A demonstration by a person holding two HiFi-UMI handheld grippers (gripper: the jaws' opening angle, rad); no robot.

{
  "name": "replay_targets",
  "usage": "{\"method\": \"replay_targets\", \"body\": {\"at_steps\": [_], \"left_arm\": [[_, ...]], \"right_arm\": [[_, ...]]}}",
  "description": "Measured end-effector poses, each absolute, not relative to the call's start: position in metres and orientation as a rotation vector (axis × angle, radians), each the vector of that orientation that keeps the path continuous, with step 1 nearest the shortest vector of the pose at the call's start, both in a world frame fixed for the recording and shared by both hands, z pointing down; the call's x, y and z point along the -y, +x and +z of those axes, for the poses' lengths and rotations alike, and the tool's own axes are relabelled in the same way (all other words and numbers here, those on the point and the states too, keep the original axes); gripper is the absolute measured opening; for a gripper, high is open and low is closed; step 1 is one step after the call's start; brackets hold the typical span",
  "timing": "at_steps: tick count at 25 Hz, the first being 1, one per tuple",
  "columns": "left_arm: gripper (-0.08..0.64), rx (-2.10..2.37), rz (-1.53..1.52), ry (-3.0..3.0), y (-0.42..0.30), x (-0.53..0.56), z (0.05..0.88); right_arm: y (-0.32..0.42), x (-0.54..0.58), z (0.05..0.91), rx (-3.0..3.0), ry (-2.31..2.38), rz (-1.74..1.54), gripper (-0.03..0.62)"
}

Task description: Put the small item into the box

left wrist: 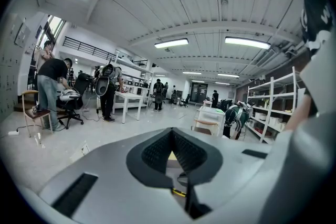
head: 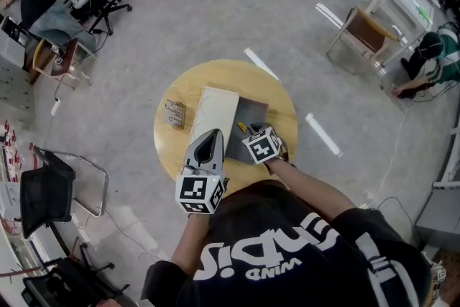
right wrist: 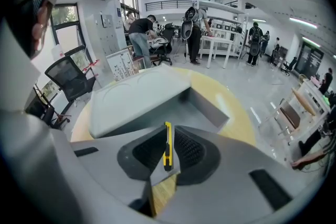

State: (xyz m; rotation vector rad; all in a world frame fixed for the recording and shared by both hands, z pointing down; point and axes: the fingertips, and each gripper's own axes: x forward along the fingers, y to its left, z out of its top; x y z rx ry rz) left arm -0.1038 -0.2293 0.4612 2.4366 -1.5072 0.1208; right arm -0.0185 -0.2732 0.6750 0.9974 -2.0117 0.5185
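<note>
A shallow grey box (head: 253,111) lies open on the round wooden table (head: 215,75), its pale lid (head: 215,115) folded out to the left. My right gripper (head: 245,130) is at the box's near edge, shut on a small yellow-and-black utility knife (right wrist: 167,145) that stands upright between the pads. In the right gripper view the box's wall (right wrist: 210,105) and lid (right wrist: 136,94) lie just beyond the jaws. My left gripper (head: 213,134) hovers over the lid's near end. Its jaws meet at the tips and nothing is held between them (left wrist: 172,132).
A small bundle of metal parts (head: 175,113) lies on the table left of the lid. Around the table are a black office chair (head: 50,190), a wooden chair (head: 363,32), people at desks at far left, and a person crouching (head: 431,61) at far right.
</note>
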Motion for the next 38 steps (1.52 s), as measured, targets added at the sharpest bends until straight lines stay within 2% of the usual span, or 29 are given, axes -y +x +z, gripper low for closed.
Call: {"method": "replay_targets", "body": {"at_steps": [4,19,38], "left_arm": [[0.008,1.505,0.116,2.439,-0.104,0.229,0.459],[0.008,1.496,0.075,2.475,-0.099,0.225,0.442],[0.008,1.525,0.074,2.513,-0.092,0.212,0.431]], "right_arm": [[-0.021,0.275,0.636,2.130,1.041,0.542,0.019],[0.016,0.256,0.460,2.592,1.263,0.407,0.009],[0.049,0.236,0.429,2.719,1.452,0.318,0.003]]}}
